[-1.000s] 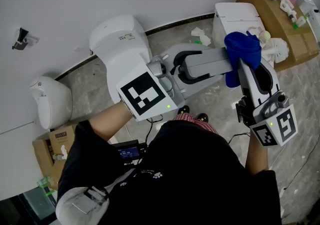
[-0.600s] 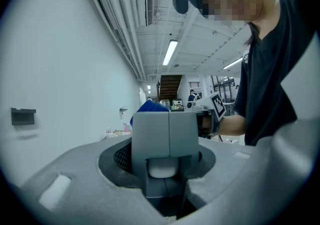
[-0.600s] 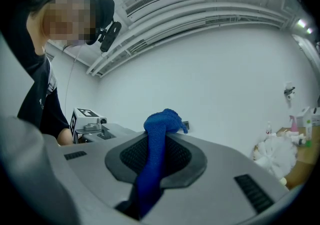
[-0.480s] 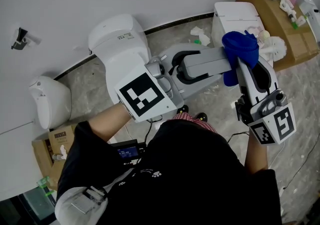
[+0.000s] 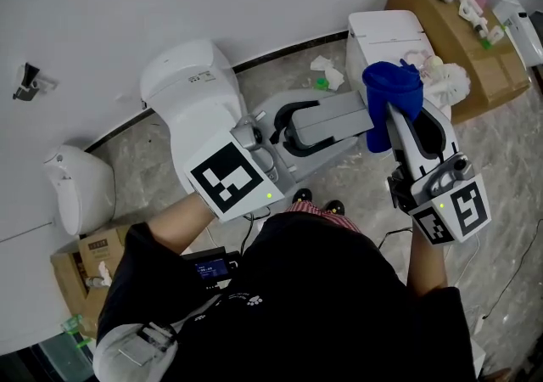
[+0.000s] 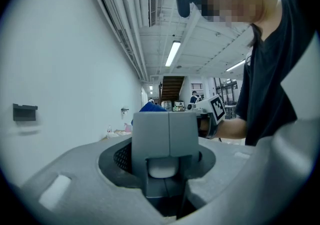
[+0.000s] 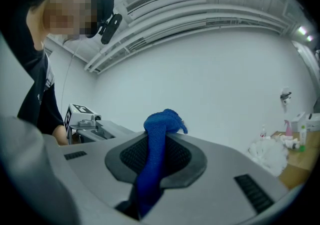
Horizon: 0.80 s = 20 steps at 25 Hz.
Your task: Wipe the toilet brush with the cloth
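The toilet brush has a grey square handle [image 5: 339,115] and a white bristle head [image 5: 454,79]. My left gripper [image 5: 293,121] is shut on the handle's near end, which fills the left gripper view as a grey block [image 6: 165,131]. A blue cloth [image 5: 390,92] is bunched over the handle's far part, just before the head. My right gripper [image 5: 403,117] is shut on that cloth, which runs up between its jaws as a blue strip [image 7: 157,144]. The cloth hides the stretch of handle beneath it. The cloth's top [image 6: 151,108] peeks over the handle in the left gripper view.
A white toilet [image 5: 191,92] stands against the wall behind the left gripper. A white cabinet [image 5: 386,32] and a cardboard box [image 5: 458,24] with small items sit at the back right. Tissue scraps [image 5: 327,70] lie on the marble floor. A white fixture [image 5: 76,181] is at left.
Only the head view has shifted, sliding everything left and down in the picture. Both grippers, the brush and the cloth keep their places relative to each other.
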### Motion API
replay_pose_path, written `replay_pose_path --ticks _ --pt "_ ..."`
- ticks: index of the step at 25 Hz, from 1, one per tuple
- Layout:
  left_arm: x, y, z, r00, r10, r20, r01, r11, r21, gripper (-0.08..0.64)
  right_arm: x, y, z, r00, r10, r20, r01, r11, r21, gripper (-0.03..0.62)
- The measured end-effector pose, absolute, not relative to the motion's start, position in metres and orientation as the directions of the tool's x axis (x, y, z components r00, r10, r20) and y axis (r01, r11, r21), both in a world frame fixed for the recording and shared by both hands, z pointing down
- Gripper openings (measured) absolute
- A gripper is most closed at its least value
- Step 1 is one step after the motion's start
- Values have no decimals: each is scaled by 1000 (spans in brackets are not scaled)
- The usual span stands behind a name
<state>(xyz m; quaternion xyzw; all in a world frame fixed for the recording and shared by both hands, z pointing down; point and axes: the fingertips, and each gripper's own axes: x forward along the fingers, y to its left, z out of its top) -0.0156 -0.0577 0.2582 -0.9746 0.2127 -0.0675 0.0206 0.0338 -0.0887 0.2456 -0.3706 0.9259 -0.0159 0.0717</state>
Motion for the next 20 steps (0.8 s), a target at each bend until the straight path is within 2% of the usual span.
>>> replay_pose_path --ticks 20 --pt "-19 -52 253 898 -421 124 -417 -907 -61 181 71 -105 253 -622 -776 -103 -773 629 -76 71"
